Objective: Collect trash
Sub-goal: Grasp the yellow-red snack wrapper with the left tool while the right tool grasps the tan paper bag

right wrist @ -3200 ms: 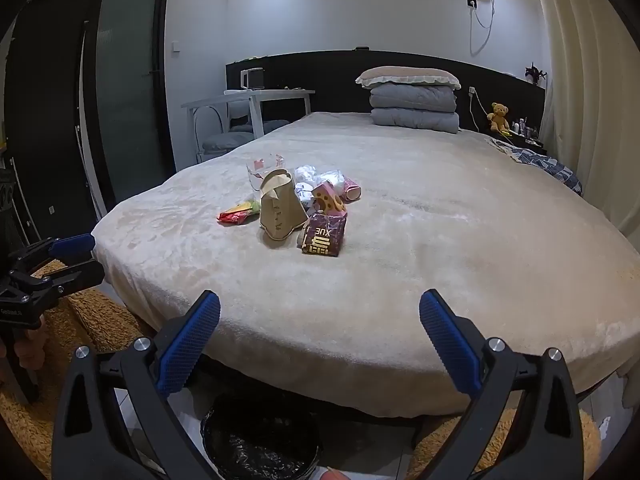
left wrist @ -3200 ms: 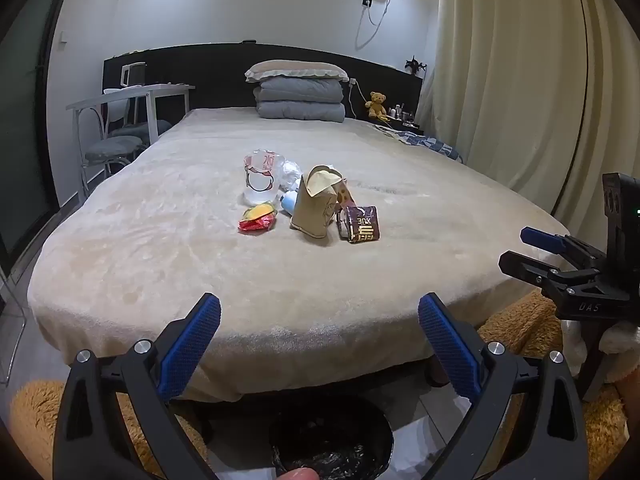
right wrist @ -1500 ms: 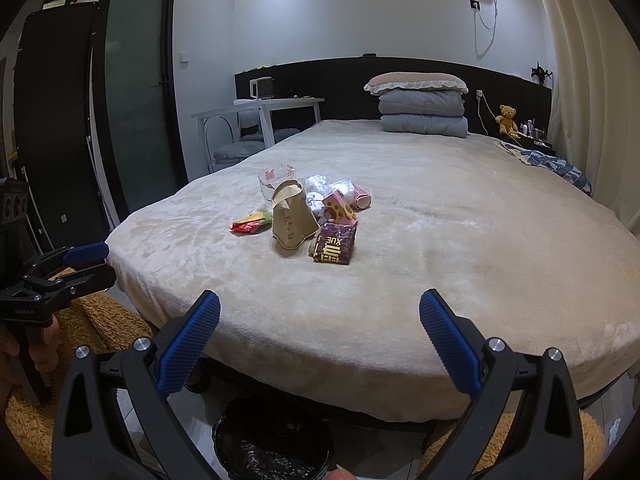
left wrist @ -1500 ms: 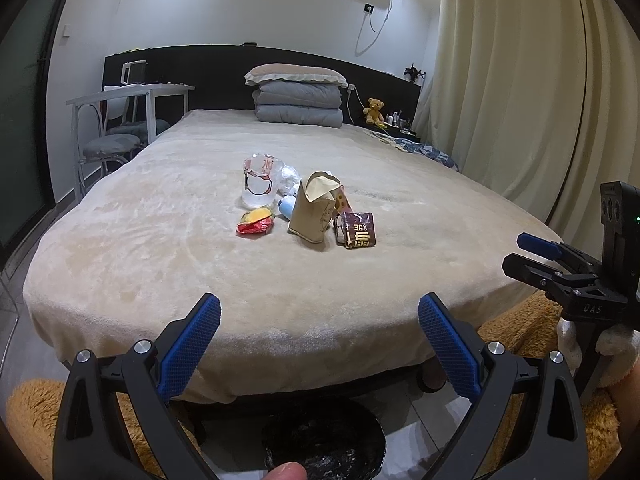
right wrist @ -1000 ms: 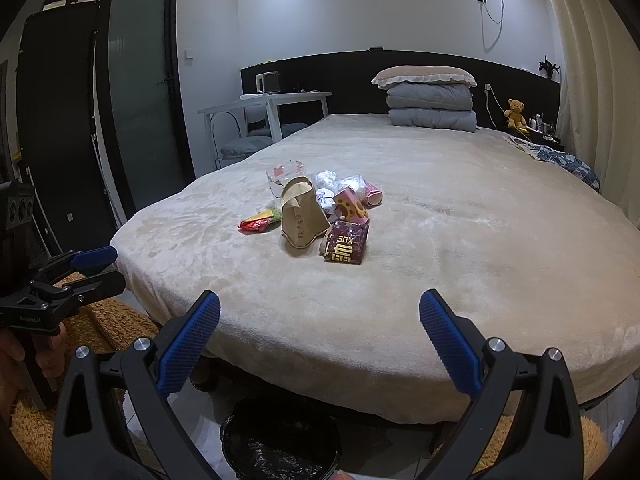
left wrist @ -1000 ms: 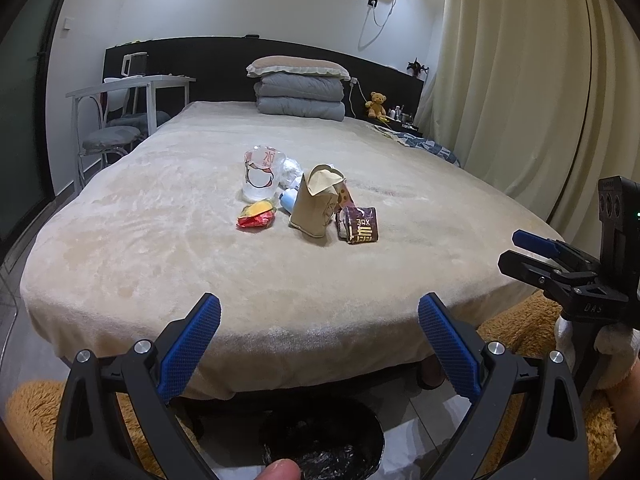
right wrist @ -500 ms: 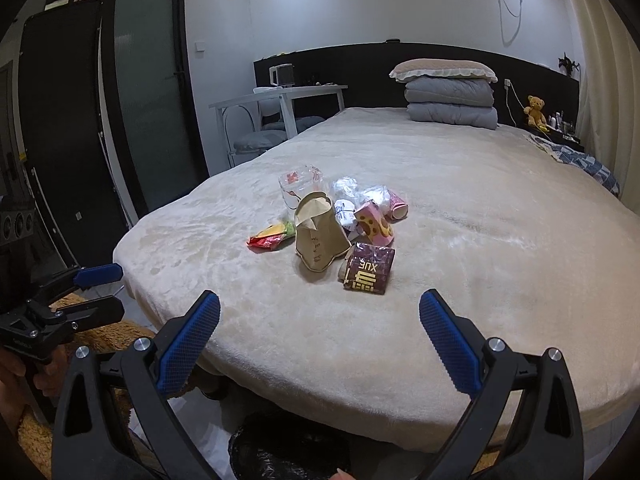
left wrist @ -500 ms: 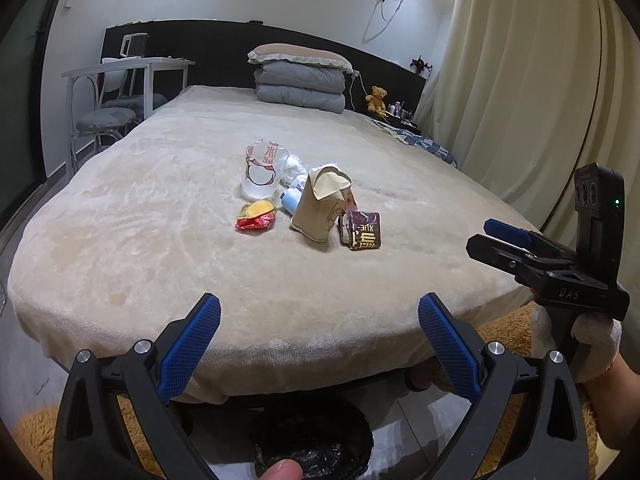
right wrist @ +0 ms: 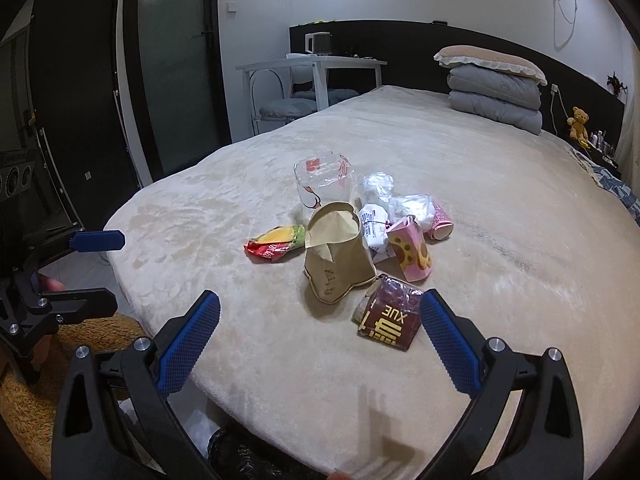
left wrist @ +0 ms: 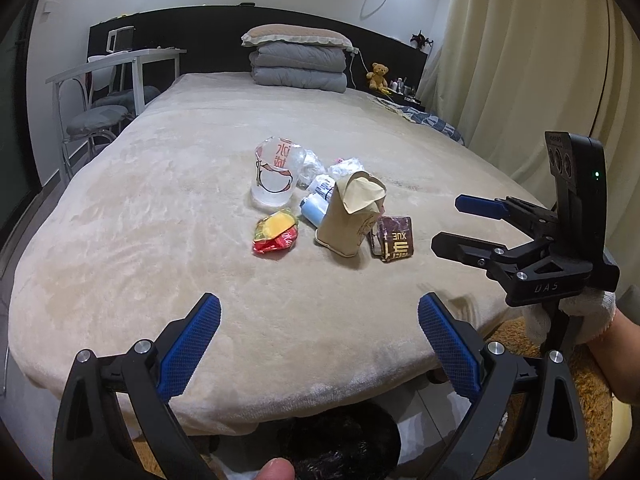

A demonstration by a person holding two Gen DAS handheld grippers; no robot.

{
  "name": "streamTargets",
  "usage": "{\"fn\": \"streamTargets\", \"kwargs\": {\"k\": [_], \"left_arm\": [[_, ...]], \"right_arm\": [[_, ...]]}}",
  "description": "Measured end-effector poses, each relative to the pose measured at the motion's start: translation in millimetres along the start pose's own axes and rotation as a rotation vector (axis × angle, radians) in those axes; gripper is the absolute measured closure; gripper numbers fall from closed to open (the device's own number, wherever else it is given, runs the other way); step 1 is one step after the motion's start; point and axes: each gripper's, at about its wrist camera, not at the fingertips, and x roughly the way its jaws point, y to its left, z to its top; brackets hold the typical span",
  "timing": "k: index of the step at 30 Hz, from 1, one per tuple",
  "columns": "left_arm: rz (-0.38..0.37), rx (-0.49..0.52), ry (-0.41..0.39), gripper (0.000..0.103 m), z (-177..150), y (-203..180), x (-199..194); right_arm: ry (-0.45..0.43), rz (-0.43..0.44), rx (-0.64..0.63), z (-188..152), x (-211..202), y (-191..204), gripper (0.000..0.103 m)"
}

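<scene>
I have both tools spread wide and holding nothing: the left gripper (left wrist: 319,334) fills the bottom of the left wrist view, the right gripper (right wrist: 320,332) the bottom of the right wrist view, each over the near edge of the beige bed cover (left wrist: 160,216).

The trash sits bunched at mid-frame. A dark brown wrapper (right wrist: 389,317) reads "XUE" under a large character; it lies nearest my right tool, just ahead of its right pad. Touching it stands a tan paper bag (right wrist: 338,258), mouth open, with faint printing I cannot read. Behind that is a clear plastic cup (left wrist: 276,178) with red Chinese characters and a bowl drawing. A red and yellow snack wrapper (left wrist: 276,236) lies left of the bag, apart from the cup. A pink carton (right wrist: 412,254) with a brown spotted pattern leans right of the bag, beside crumpled white tissue (right wrist: 376,188) and a white and blue tube (left wrist: 318,204).

Open cover stretches left and right of the pile. A black-lined bin (left wrist: 340,440) shows at bottom centre, below the bed edge.
</scene>
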Motion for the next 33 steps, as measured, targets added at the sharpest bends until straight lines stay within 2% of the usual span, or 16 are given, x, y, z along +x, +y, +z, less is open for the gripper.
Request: {"fn": "streamTargets", "kwargs": {"k": [5,11,14,17,20,23,25,27,29,33], "left_arm": [[-0.007,0.011,0.063,0.007,15.8,18.2,24.8],[-0.058,0.085,0.141,0.008,30.8,29.9,61.2],[-0.055,0.129,0.181,0.008,35.2,34.6,83.7],[-0.067,0.156,0.206,0.008,40.0,36.8,101.5],[-0.076,0.170,0.225,0.015,45.9,39.6,118.9],[-0.065,0.180,0.239,0.016,50.9,43.9,135.5],[-0.055,0.193,0.242,0.022,53.8,45.6,144.9],[-0.053,0.200,0.245,0.022,56.9,47.0,153.0],[-0.052,0.209,0.257,0.025,60.1,48.6,162.3],[-0.042,0.211,0.277,0.045,62.6,51.7,178.1]], "right_arm": [[0.043,0.029,-0.017,12.9,27.5,-9.4,0.004],[0.079,0.062,-0.053,25.2,56.9,-11.3,0.005],[0.093,0.057,-0.080,30.1,70.2,-10.2,0.017],[0.111,0.068,-0.094,33.8,82.7,-11.8,0.017],[0.117,0.061,-0.115,36.0,90.2,-13.6,0.028],[0.123,0.073,-0.108,37.8,96.3,-18.9,0.030],[0.127,0.083,-0.111,37.9,99.4,-20.9,0.038],[0.131,0.075,-0.121,37.8,101.4,-21.3,0.047],[0.134,0.077,-0.121,38.5,103.2,-23.0,0.047],[0.119,0.088,-0.108,39.3,98.2,-27.4,0.048]]}}
